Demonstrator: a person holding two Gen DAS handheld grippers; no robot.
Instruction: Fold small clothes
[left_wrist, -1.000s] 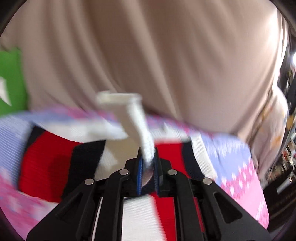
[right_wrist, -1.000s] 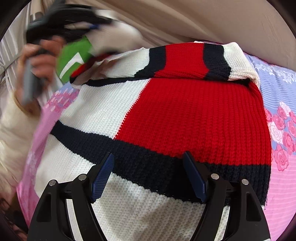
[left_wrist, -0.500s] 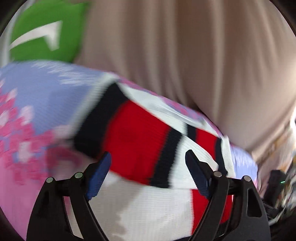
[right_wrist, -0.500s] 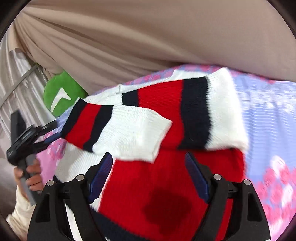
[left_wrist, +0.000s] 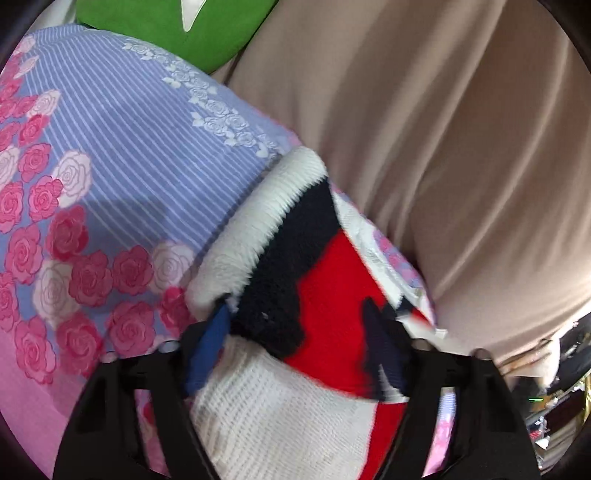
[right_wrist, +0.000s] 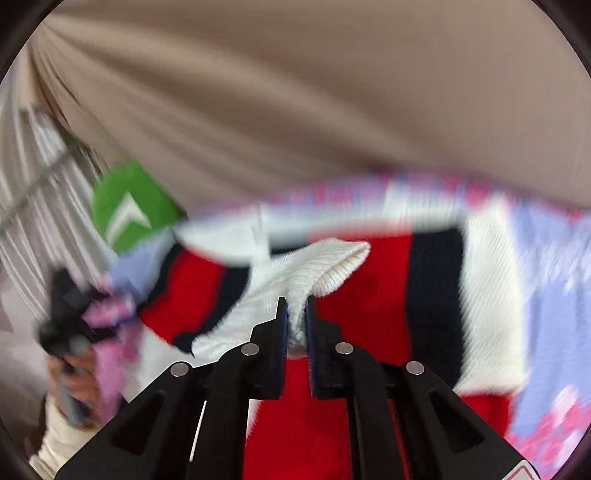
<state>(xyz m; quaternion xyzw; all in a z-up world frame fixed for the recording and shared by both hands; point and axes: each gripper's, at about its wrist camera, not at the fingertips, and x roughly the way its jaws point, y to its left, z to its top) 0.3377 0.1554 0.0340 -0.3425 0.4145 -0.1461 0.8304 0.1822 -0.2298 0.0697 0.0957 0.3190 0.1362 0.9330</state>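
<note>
The right gripper (right_wrist: 295, 314), which half a second ago hung over the sweater (right_wrist: 373, 291) with its jaws spread wide, has now closed on the white cuff of the sleeve (right_wrist: 325, 266); the knit bunches up between the two black fingers (right_wrist: 277, 332) and the ribbed end sticks out above and to the right of them. The right wrist view is smeared by motion. The left gripper (left_wrist: 295, 325) has its jaws apart, as they were half a second ago, though a second ago they were pinched on a white strip of the knit. Its blue-padded left finger (left_wrist: 212, 339) now sits against a rolled white edge of the sweater (left_wrist: 325, 295), and red and dark bands lie between the fingers without being pinched. The sweater lies on the rose-patterned bedsheet (left_wrist: 92, 177), its body spread flat with red, dark and white blocks. In the right wrist view the person's left hand (right_wrist: 74, 384) appears at the left edge, blurred, holding the other gripper. A green cushion (left_wrist: 177, 22) rests at the far end of the sheet, against the beige curtain (left_wrist: 443, 129).
</note>
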